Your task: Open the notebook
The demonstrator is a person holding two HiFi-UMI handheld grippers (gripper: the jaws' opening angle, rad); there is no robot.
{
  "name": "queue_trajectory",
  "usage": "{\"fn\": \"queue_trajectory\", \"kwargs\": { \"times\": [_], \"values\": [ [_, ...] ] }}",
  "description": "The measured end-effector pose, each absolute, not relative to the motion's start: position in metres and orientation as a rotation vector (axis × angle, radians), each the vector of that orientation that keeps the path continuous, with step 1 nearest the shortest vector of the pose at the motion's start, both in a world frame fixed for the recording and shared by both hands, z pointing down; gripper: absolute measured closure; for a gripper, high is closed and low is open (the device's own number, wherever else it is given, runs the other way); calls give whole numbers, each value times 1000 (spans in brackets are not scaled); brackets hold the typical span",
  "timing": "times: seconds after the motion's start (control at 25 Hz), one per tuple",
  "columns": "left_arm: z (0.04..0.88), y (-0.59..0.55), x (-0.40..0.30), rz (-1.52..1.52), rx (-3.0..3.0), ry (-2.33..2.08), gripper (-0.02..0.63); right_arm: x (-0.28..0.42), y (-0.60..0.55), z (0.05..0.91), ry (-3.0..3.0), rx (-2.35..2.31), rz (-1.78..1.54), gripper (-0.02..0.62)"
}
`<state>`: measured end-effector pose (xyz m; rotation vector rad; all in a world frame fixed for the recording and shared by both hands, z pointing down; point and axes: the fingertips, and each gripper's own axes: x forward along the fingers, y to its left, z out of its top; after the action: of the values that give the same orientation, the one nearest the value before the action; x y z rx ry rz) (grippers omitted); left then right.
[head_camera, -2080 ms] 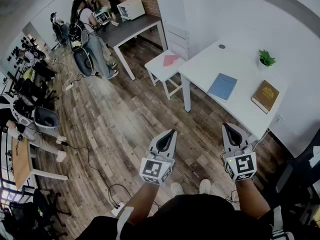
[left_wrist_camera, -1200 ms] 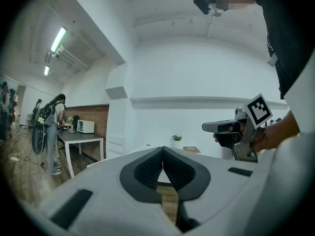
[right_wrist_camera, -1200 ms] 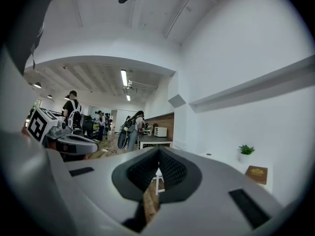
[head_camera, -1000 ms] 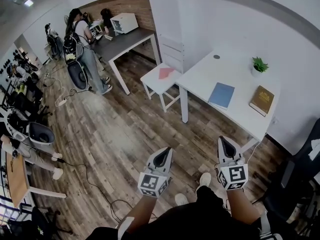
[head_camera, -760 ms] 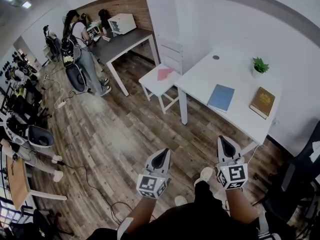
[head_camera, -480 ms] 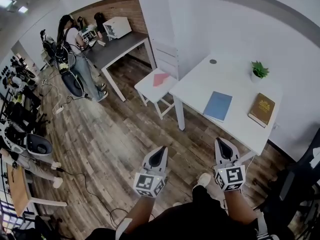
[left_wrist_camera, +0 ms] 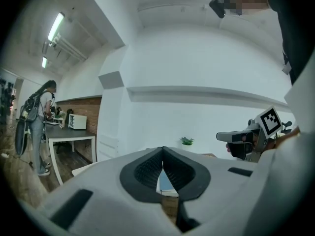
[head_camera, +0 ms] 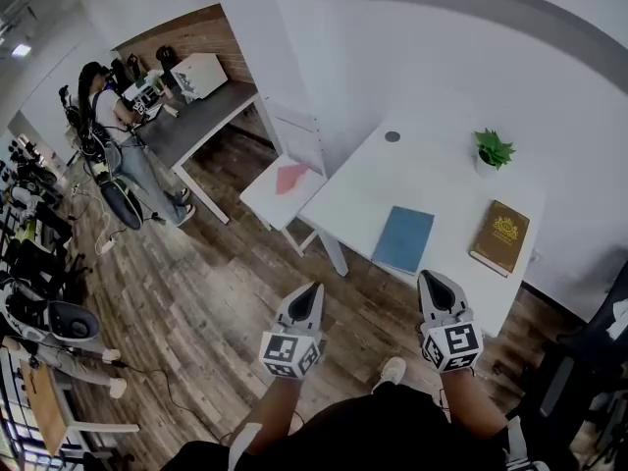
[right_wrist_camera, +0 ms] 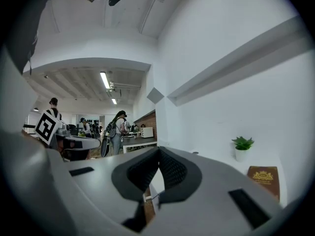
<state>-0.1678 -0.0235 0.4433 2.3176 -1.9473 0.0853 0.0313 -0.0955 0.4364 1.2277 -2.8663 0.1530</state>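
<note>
A closed blue notebook (head_camera: 403,238) lies on the white table (head_camera: 432,180) near its front edge. A closed brown book (head_camera: 501,235) with a gold emblem lies to its right, also seen in the right gripper view as the brown book (right_wrist_camera: 264,177). My left gripper (head_camera: 313,289) is over the wooden floor, short of the table, its jaws shut and empty. My right gripper (head_camera: 428,279) hangs just before the table's front edge, right of the notebook, its jaws shut with nothing in them. A sliver of the blue notebook (left_wrist_camera: 165,185) shows past the left jaws.
A small potted plant (head_camera: 491,149) stands at the table's back. A white chair (head_camera: 285,180) with a pink sheet on its seat stands left of the table. A grey desk (head_camera: 191,121) with people at it is far left. Cables lie on the floor (head_camera: 196,292).
The person has walked toward the white table: it and the notebook sit closer and lower in the head view. Both grippers have moved forward with the person, jaws staying shut.
</note>
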Motion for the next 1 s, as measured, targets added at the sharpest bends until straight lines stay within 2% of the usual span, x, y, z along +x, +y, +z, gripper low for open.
{"fn": "queue_trajectory", "kwargs": {
  "times": [0.48, 0.72, 0.88, 0.96, 1.0],
  "values": [
    [472, -116, -137, 393, 2504, -1789, 601, 40, -166, 461, -2789, 1262, 169, 592],
    [484, -154, -125, 424, 2614, -1657, 601, 44, -197, 460, -2746, 1413, 237, 592],
    [501, -175, -111, 570, 2720, -1521, 601, 47, -207, 463, -2695, 1477, 240, 592],
    [516, -182, -104, 685, 2755, -1469, 591, 50, -210, 467, -2669, 1500, 245, 592],
    [523, -184, -100, 738, 2772, -1443, 560, 51, -211, 470, -2657, 1510, 248, 592]
  ]
}}
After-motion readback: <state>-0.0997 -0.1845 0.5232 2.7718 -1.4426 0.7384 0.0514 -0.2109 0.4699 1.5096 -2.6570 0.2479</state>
